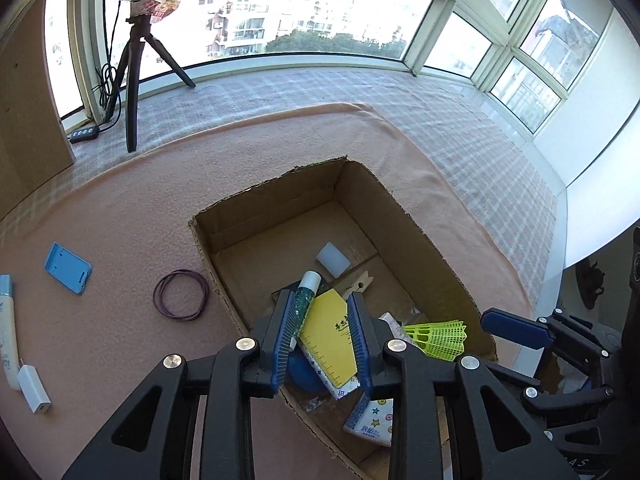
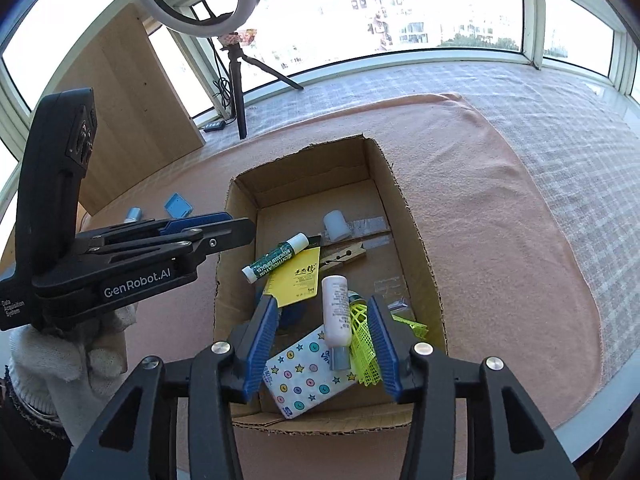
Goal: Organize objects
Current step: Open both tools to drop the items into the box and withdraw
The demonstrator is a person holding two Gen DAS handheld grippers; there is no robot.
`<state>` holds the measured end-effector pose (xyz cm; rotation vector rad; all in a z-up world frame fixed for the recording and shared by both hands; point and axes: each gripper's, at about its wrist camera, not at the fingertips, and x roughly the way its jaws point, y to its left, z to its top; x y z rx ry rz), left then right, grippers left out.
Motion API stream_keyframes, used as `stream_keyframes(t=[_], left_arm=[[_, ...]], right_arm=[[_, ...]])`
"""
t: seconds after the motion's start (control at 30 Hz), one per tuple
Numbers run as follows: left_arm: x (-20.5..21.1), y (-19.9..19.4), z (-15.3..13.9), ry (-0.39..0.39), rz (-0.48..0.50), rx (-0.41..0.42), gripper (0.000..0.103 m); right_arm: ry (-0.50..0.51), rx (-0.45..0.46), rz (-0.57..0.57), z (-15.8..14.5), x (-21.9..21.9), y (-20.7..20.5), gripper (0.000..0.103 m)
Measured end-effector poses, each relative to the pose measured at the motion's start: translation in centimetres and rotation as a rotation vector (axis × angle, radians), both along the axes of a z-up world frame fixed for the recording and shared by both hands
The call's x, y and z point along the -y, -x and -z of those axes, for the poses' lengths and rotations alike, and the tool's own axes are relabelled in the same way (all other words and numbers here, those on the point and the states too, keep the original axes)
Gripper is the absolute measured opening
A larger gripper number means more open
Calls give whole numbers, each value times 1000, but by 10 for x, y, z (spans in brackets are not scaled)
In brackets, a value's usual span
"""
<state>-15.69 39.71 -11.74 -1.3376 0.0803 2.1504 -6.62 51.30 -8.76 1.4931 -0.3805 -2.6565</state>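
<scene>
An open cardboard box point(image 1: 280, 184) point(image 2: 304, 152) sits on a pink cloth. Inside lie a green glitter tube point(image 1: 306, 292) point(image 2: 276, 258), a yellow card point(image 1: 330, 344) point(image 2: 298, 280), a wooden clothespin point(image 2: 344, 258), a small white block point(image 2: 336, 226), a patterned tissue pack point(image 2: 308, 376) and a yellow-green shuttlecock point(image 1: 436, 338) point(image 2: 362, 344). A white bottle point(image 2: 336, 316) rests on the tissue pack. My right gripper point(image 2: 322, 302) hangs open over that bottle, pads clear of it. My left gripper point(image 1: 320, 300) point(image 2: 224, 232) is open and empty over the box's left side.
Left of the box on the cloth lie purple hair ties point(image 1: 182, 294), a blue holder point(image 1: 68, 268), a white charger point(image 1: 34, 388) and a cream tube point(image 1: 8, 328). A ring-light tripod point(image 1: 134, 80) and a wooden board point(image 2: 136, 112) stand by the window. A gloved hand point(image 2: 60, 368) holds the left gripper.
</scene>
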Motion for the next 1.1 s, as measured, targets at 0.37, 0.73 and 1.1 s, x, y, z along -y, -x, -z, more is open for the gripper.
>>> stream_keyframes(t=[0.37, 0.73, 1.1], left_arm=[[29, 2, -3, -7, -50, 2, 29], [111, 1, -3, -9, -178, 5, 29], [258, -6, 28, -4, -418, 59, 29]], right_arm=[[-14, 1, -6, 1, 8, 2, 48], [32, -4, -70, 1, 45, 11, 48], [106, 39, -215, 13, 119, 42, 48]])
